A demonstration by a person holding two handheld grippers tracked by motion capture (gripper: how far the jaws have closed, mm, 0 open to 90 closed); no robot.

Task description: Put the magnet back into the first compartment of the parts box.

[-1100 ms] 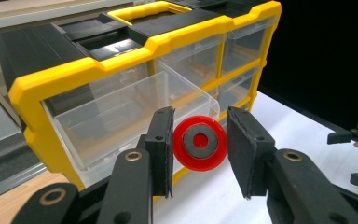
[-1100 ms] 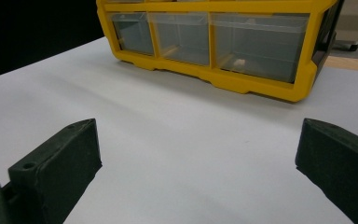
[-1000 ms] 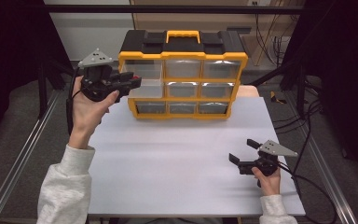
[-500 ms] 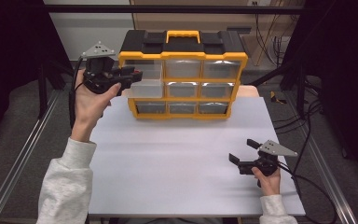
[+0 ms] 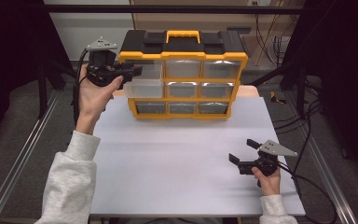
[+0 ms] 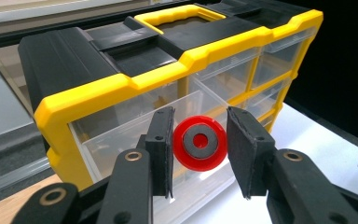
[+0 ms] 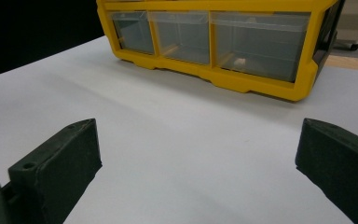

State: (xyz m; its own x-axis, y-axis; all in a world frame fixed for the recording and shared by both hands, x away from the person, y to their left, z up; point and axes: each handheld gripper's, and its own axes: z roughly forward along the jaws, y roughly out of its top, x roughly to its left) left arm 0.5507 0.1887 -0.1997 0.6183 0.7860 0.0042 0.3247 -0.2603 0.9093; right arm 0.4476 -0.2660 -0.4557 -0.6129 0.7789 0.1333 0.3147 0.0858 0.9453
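Left tongs (image 6: 199,154) part-open above the pulled-out top-left drawer (image 5: 143,84) of the organizer (image 5: 184,74), red disc (image 6: 200,143) between the pads, apparently loose, likely dropping in. Right tongs (image 5: 242,156) wide, empty, parked on tabletop (image 5: 177,158) well in front of the organizer.

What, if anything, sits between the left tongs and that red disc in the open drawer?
Nothing visible does. The left tongs are open above the pulled-out drawer, and the red disc lies inside it, in plain sight between the jaws. The drawer has no lid.
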